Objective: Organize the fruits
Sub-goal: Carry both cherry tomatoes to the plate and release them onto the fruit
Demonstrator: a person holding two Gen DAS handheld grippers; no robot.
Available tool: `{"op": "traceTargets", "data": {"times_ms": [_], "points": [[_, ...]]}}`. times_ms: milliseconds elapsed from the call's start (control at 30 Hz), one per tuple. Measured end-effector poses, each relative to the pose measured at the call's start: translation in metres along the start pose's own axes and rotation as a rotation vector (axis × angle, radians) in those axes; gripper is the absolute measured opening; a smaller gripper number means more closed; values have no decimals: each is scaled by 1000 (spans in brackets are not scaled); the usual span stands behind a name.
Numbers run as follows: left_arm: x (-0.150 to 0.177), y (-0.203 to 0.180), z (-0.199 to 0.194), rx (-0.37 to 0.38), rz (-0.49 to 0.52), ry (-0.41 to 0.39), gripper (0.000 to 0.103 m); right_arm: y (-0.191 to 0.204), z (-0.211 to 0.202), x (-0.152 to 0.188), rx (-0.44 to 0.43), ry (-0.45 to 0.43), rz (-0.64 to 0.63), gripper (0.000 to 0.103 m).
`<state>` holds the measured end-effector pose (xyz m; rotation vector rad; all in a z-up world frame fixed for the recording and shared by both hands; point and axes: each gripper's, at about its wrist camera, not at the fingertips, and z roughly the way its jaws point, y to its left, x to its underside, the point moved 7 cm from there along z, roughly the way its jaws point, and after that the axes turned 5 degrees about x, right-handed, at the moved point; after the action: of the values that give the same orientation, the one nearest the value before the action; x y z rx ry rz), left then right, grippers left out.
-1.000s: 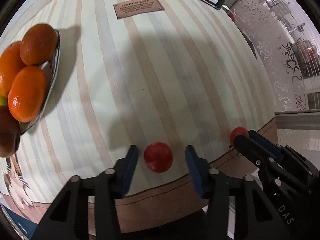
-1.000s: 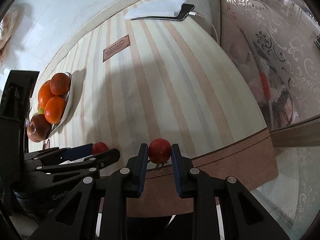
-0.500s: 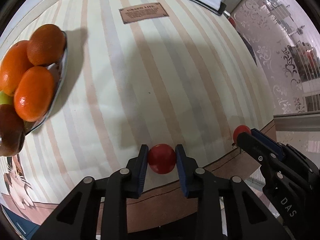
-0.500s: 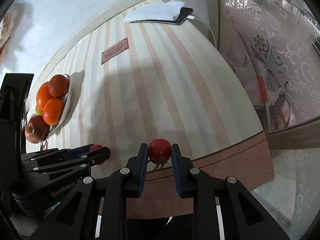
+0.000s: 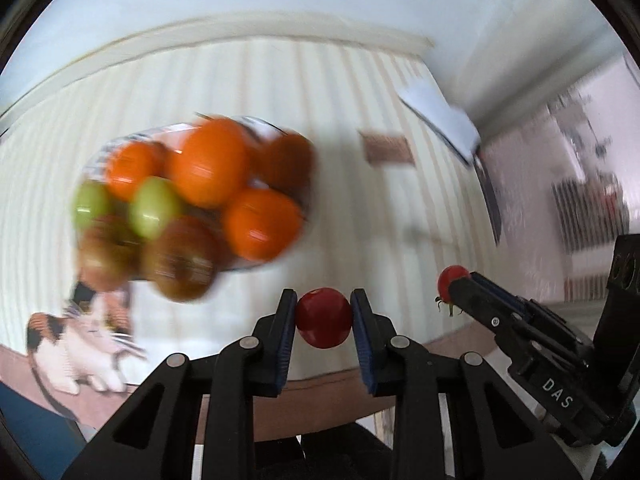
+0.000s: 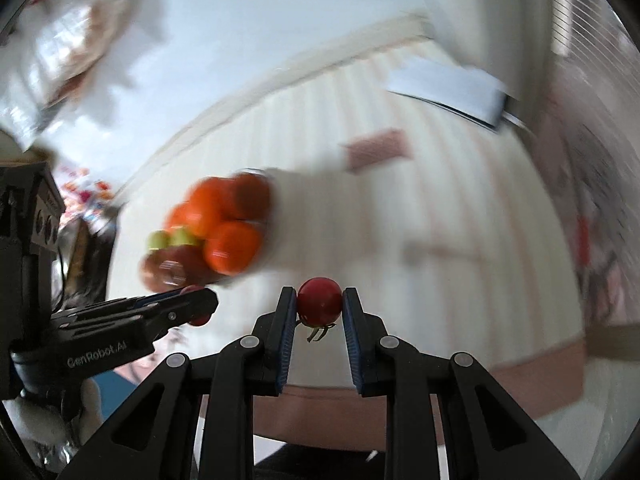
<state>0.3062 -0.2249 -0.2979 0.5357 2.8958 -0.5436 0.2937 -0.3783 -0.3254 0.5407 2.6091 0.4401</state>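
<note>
My left gripper (image 5: 323, 316) is shut on a small red tomato (image 5: 323, 319) and holds it above the striped table. My right gripper (image 6: 319, 305) is shut on a second red tomato (image 6: 319, 300) with a green stalk below it. A fruit plate (image 5: 280, 130) ahead of the left gripper holds several oranges (image 5: 208, 162), two green fruits (image 5: 154, 206) and brownish apples (image 5: 182, 258). In the right wrist view the plate (image 6: 256, 172) lies ahead to the left. The right gripper shows in the left view (image 5: 452, 292) with its tomato (image 5: 450, 278). Both views are blurred.
A phone under white paper (image 5: 440, 116) lies at the table's far right corner, near a brown label (image 5: 386, 150). A cat picture (image 5: 80, 344) is on the cloth's near left. A white wall (image 6: 200, 60) stands behind the table. A frosted glass panel (image 5: 580, 184) is on the right.
The left gripper closed on its tomato. Both grippers lifted their tomatoes off the table and swung left toward the fruit plate, which now sits ahead in both views.
</note>
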Motion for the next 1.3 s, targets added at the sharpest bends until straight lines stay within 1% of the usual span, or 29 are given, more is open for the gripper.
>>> {"op": "traceTargets", "data": {"times_ms": [133,200,267,400,467,600,667,833,933,1133,1267,1300], "points": [[-27,54,-31,-27,-77,-54,25,63,18,-30,-104,26,-55,25],[-40,79,-38,-39,-117,-70,25,94,35,-50,-149,44,-76,25],[-58,109,-40,-43,-163,-65,25,121,54,-66,-167,64,-100,25],[-87,158,-33,-62,-235,-58,25,164,97,-96,-188,133,-133,25],[-101,181,-26,-78,-260,-48,25,182,123,-109,-172,175,-157,25],[-110,214,-7,-60,-317,2,25,199,165,-115,-161,263,-166,25],[-111,230,0,-37,-352,33,25,206,177,-114,-167,293,-169,25],[-109,247,14,-21,-380,68,25,216,194,-94,-186,366,-178,25],[-107,250,22,-12,-384,85,25,217,206,-87,-181,386,-170,26],[-103,254,34,17,-410,112,25,222,215,-95,-173,377,-145,26],[-102,256,35,22,-443,124,26,234,226,-102,-177,402,-135,28],[-101,257,33,19,-444,122,27,235,228,-103,-175,412,-126,35]]}}
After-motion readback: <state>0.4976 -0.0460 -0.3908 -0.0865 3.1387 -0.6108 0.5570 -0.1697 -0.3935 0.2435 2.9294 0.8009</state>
